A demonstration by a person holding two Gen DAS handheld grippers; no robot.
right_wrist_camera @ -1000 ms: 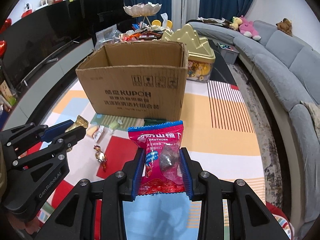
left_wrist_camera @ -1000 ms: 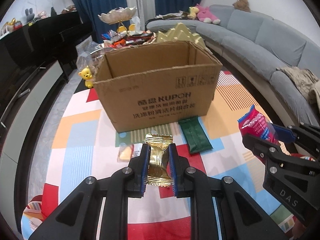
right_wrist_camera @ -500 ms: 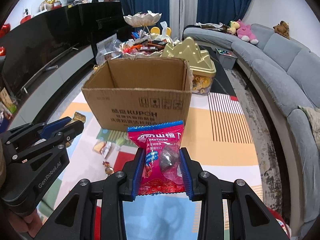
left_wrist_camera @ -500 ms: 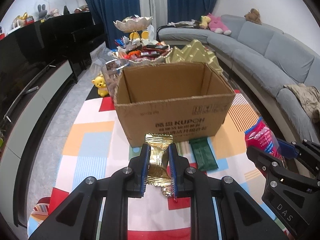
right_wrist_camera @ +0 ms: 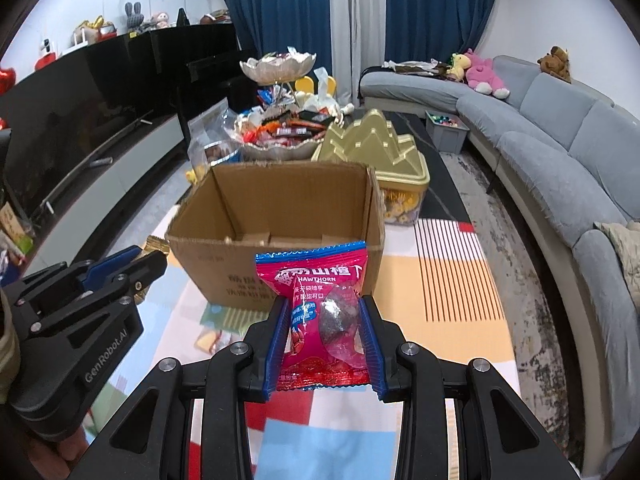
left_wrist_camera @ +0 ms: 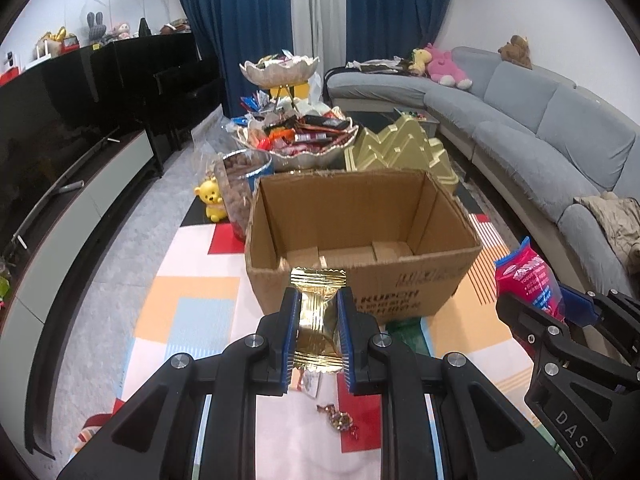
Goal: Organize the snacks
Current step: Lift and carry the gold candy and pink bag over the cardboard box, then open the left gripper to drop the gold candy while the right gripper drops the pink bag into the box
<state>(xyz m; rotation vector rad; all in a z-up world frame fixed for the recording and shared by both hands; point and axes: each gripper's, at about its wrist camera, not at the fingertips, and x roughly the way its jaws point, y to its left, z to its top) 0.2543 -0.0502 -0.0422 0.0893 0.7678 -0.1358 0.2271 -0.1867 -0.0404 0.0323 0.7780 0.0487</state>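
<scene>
An open cardboard box stands on the colourful mat; its inside looks empty. It also shows in the right wrist view. My left gripper is shut on a gold-wrapped snack, held above the mat just before the box's near wall. My right gripper is shut on a red hawthorn snack bag, also raised near the box front. Each gripper shows at the edge of the other's view, the right one and the left one.
Loose candies and a green packet lie on the mat before the box. Behind it stand a tiered dish of snacks, a gold mountain-shaped tin and a jar. A grey sofa runs along the right, a TV cabinet on the left.
Both grippers have risen and moved closer to the box, each still holding its snack. The box's inside now shows from above.
</scene>
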